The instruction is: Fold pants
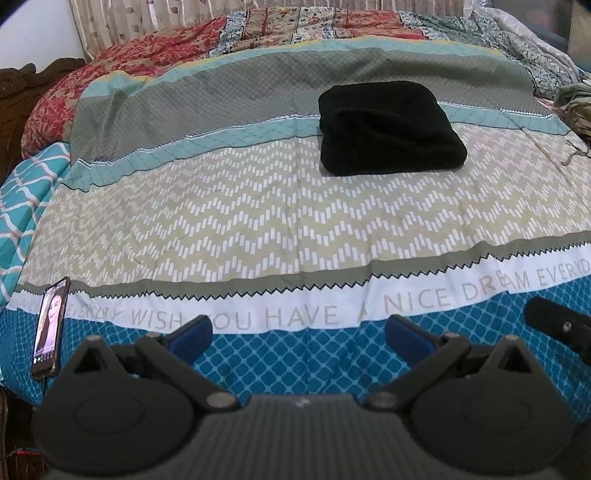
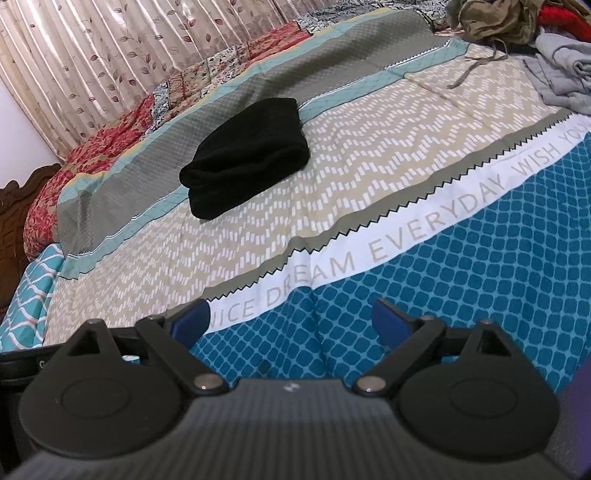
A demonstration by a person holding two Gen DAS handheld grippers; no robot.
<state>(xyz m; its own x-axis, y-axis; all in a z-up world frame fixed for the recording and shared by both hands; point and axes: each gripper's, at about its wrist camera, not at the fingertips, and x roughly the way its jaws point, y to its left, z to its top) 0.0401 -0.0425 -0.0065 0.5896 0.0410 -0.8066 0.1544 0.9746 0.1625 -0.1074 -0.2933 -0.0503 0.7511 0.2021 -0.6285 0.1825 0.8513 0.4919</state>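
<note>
One soft black pants (image 1: 389, 127) bundle

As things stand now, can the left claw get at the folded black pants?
Probably yes. The left claw is open and apart from the folded black pants, with only bare bedspread between them; nothing blocks it.

Left gripper (image 1: 298, 334) and right gripper (image 2: 290, 319) jaws spread, empty.

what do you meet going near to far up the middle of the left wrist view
left gripper → blue lattice band → white lettered strip → beige zigzag band → folded black pants → grey quilted band → floral bedding
</note>
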